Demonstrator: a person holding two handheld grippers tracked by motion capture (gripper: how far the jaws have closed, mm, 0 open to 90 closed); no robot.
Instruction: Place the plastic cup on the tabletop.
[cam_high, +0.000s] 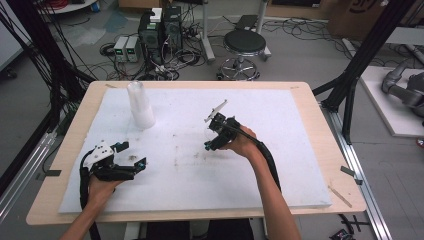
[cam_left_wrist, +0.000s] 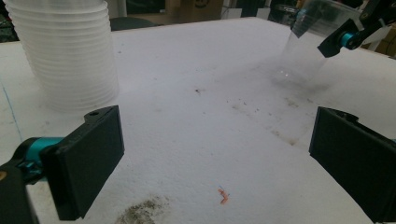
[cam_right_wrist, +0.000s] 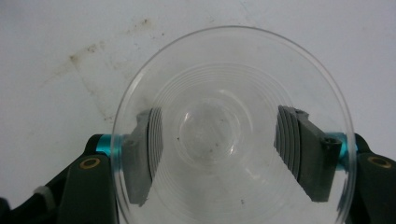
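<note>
Right gripper (cam_high: 212, 131) clamps one clear plastic cup (cam_right_wrist: 231, 126) near the white foam board's (cam_high: 300, 165) centre; left gripper (cam_left_wrist: 215, 154) gapes empty. Judged step: set the cup down. Lower squarely, base flat, well apart from the cup stack (cam_high: 140, 105).

Grey floor (cam_high: 300, 60); black stool (cam_high: 244, 44)

Nothing legible anywhere; the cardboard box (cam_high: 357, 12) at the top right of the high view carries a dark printed mark, cut off and too blurred to read; the small units on the floor (cam_high: 126, 48) show no readable labels.
</note>
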